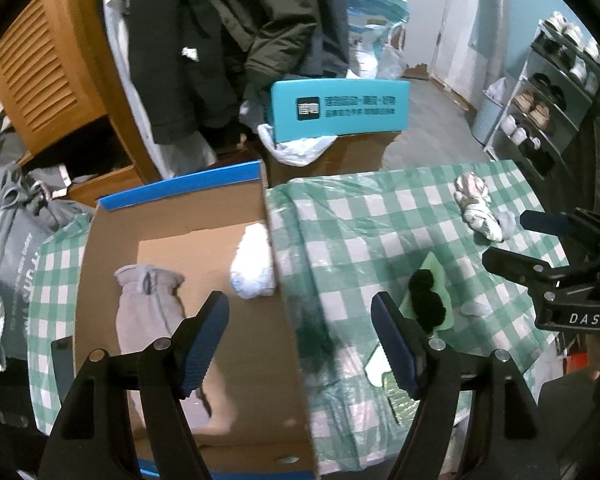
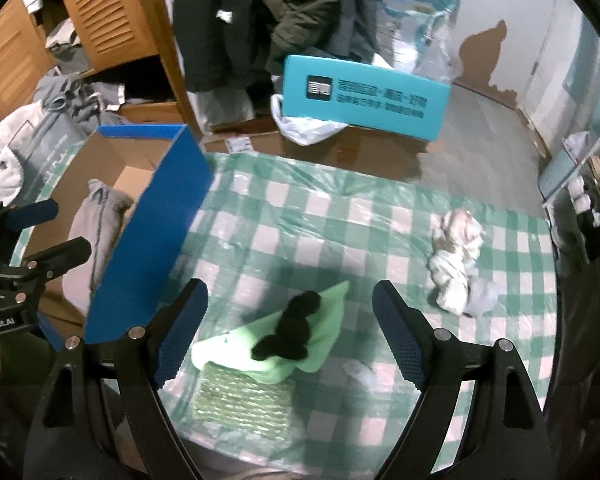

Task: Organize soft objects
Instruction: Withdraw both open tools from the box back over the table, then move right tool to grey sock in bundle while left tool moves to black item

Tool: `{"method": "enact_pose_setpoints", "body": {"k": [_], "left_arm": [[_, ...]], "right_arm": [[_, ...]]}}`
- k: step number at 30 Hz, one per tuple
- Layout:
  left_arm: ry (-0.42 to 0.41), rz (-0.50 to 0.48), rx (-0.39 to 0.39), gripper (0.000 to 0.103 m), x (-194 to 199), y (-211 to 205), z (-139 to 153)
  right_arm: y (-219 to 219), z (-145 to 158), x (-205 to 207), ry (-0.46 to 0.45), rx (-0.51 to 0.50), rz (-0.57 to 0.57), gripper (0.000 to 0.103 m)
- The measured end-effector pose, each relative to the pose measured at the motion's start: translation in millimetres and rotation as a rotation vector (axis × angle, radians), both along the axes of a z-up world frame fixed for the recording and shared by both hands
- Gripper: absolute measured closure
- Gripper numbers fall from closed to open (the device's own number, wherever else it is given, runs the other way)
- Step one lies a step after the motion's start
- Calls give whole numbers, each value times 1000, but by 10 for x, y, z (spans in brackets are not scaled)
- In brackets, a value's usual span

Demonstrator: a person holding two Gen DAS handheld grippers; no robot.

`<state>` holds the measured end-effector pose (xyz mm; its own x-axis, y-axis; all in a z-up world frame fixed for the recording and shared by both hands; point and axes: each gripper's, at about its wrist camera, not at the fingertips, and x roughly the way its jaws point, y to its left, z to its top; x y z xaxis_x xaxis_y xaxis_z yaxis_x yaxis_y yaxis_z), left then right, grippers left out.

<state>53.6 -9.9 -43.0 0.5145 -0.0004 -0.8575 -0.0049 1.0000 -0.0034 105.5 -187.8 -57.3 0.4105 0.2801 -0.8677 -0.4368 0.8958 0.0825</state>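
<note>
An open cardboard box [image 1: 284,264] with blue outer walls [image 2: 140,248] stands on the left of the checked table. Inside it lie a grey cloth pouch [image 1: 148,312] and a white sock bundle [image 1: 254,264]. A black sock bundle [image 2: 294,330] rests on a light green cloth [image 2: 328,312] on the table. A pale patterned sock bundle [image 2: 456,256] lies at the far right. My left gripper [image 1: 300,344] is open above the box's right wall, holding nothing. My right gripper [image 2: 290,332] is open with the black bundle and green cloth seen between its fingers.
A green-and-white checked tablecloth [image 1: 380,216] covers the table. A green woven mat [image 2: 240,400] lies under the cloth's near edge. A teal box [image 2: 364,96], plastic bags and hanging coats stand behind. A shoe rack [image 1: 548,92] is at the right, a wooden wardrobe [image 1: 40,72] at the left.
</note>
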Motion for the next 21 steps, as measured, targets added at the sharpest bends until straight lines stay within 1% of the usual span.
{"method": "enact_pose_setpoints", "body": {"k": [5, 11, 15, 21], "left_arm": [[18, -37, -4, 28, 87, -252, -36], [40, -89, 17, 28, 223, -552, -77], [78, -100, -19, 28, 374, -661, -116], [134, -130, -29, 28, 612, -808, -147]], "right_arm": [[-249, -42, 37, 7, 17, -40, 19], [-504, -148, 108, 29, 6, -75, 19], [-689, -194, 192, 57, -19, -80, 19], [-1006, -234, 448, 92, -88, -70, 19]]}}
